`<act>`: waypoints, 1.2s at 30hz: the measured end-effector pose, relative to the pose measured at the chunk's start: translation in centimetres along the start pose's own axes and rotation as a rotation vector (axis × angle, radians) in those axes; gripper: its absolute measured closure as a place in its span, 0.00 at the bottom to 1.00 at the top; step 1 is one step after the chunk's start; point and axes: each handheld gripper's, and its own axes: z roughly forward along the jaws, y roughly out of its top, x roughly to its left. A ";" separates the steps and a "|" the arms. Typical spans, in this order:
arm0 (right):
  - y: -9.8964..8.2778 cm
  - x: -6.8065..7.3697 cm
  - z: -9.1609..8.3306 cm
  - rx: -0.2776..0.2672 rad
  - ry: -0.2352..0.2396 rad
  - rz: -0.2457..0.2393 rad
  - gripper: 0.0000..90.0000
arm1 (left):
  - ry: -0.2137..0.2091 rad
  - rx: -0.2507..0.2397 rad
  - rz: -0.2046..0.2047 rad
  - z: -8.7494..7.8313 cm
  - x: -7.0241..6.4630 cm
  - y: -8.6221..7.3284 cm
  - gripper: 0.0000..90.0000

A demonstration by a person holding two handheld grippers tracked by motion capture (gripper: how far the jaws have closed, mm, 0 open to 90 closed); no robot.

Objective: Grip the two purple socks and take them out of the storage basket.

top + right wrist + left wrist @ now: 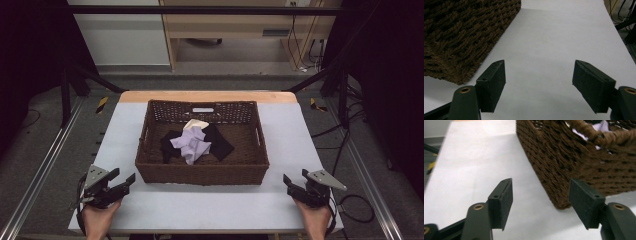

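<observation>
A dark brown woven basket [200,174] stands in the middle of the white table [210,207]. Inside it lie a crumpled lilac cloth [191,144], a black cloth [220,142] and a bit of cream cloth [196,123]. My left gripper [126,174] rests near the table's front left corner, just left of the basket's front corner [560,195]. Its jaws [540,195] stand open with nothing between them. My right gripper [294,175] sits at the front right, jaws [539,75] apart over bare table, with the basket's corner [461,50] to its left.
Metal rails run along both sides of the table. A wooden cabinet and loose cables stand beyond the far edge. Bare white surface lies in front of the basket and on both sides of it.
</observation>
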 end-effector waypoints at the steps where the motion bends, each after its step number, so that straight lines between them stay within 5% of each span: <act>1: 0.0 0.0 0.0 -0.001 0.003 0.004 0.30 | 0.003 0.001 -0.005 0.0 0.1 0.1 0.42; 9: -0.1 -0.2 -0.3 -0.020 0.025 0.034 0.30 | 0.004 -0.046 -0.015 -0.7 0.4 0.8 0.44; 18: -0.2 -0.1 -0.2 -0.023 0.030 0.024 0.28 | -0.040 -0.128 -0.086 -2.3 1.3 2.2 0.44; 36: -0.6 0.1 0.0 -0.056 0.028 0.015 0.26 | -0.063 -0.181 -0.056 -3.6 0.7 4.4 0.43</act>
